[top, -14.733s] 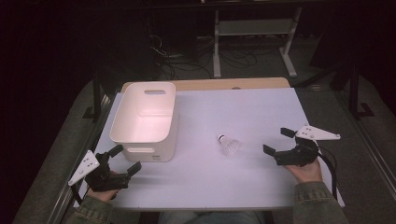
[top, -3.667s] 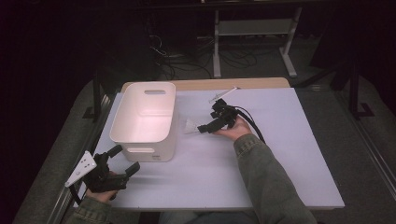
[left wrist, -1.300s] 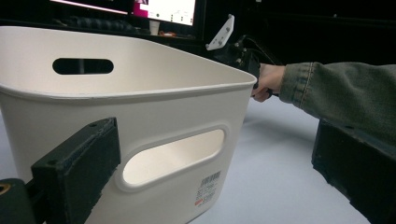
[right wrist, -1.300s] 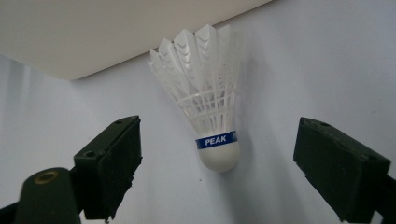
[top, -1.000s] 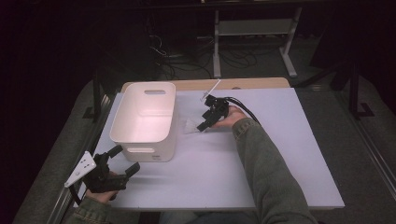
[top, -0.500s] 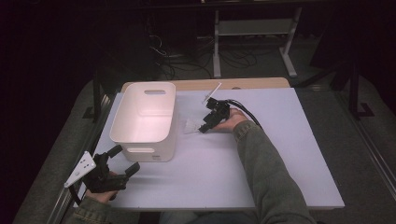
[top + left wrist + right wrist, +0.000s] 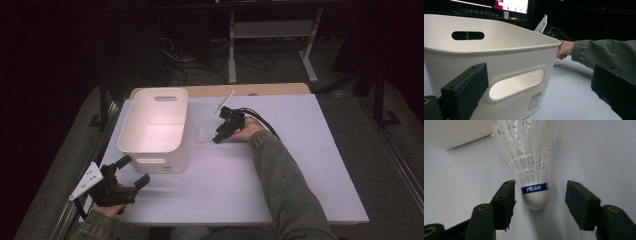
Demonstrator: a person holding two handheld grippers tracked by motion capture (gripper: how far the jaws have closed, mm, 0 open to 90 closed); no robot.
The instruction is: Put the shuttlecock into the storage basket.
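A white feather shuttlecock [image 7: 534, 167] with a blue PEAK band lies on the table, its cork toward my right gripper [image 7: 540, 190]. The two jaws stand on either side of the cork with a gap on each side; they have just been closing. In the high view the shuttlecock [image 7: 203, 135] lies just right of the white bin [image 7: 165, 162], with the right gripper [image 7: 218, 136] at its base. My left gripper [image 7: 134, 170] rests open at the table's front left, facing the bin's near wall [image 7: 499, 55].
The white table [image 7: 300, 165] stretches to the right of the person's sleeve [image 7: 285, 185]. A wooden strip [image 7: 270, 89] runs along the far edge. Cables and a metal stand [image 7: 270, 30] sit on the dark floor beyond.
Over the last second the right hand has edged slightly left and down toward the shuttlecock. Long before, it rested at the table's right with the shuttlecock mid-table. The left gripper has stayed put.
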